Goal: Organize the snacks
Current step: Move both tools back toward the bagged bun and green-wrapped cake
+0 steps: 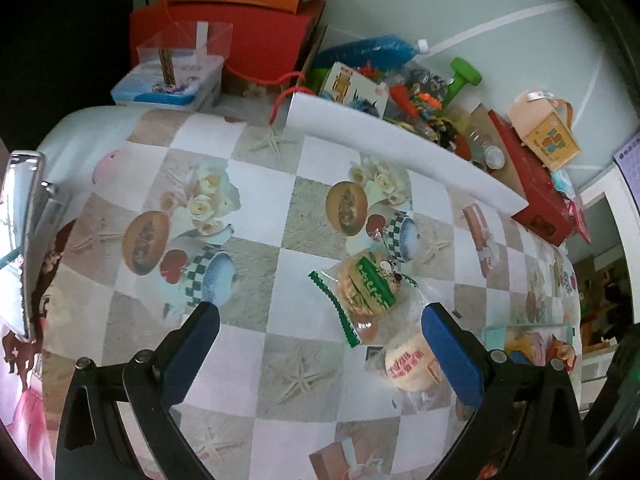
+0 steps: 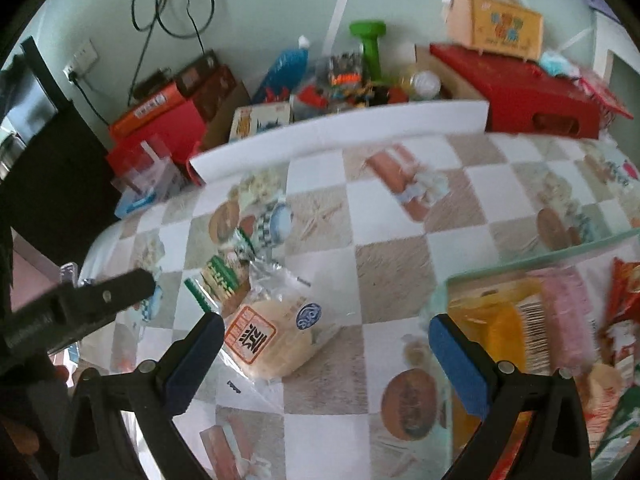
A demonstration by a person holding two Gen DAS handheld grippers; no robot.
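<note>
The left gripper [image 1: 320, 334] hangs with its blue-padded jaws spread wide and empty above the checkered, picture-printed tablecloth [image 1: 248, 216]. Between and just beyond them lie two snacks — a round cracker in a clear green-edged wrapper [image 1: 366, 284] and, nearer, a pale round cake in a clear wrapper with red lettering [image 1: 408, 364], the two touching. The right gripper [image 2: 326, 338] is likewise released, holding nothing; the pale cake sits by its left finger [image 2: 196, 354]. To the right stands a clear glass-walled tray [image 2: 540, 258] holding an orange packet [image 2: 496, 328] and a pink packet [image 2: 568, 316]. Far off, a white foam board [image 1: 400, 156] fronts assorted clutter.
</note>
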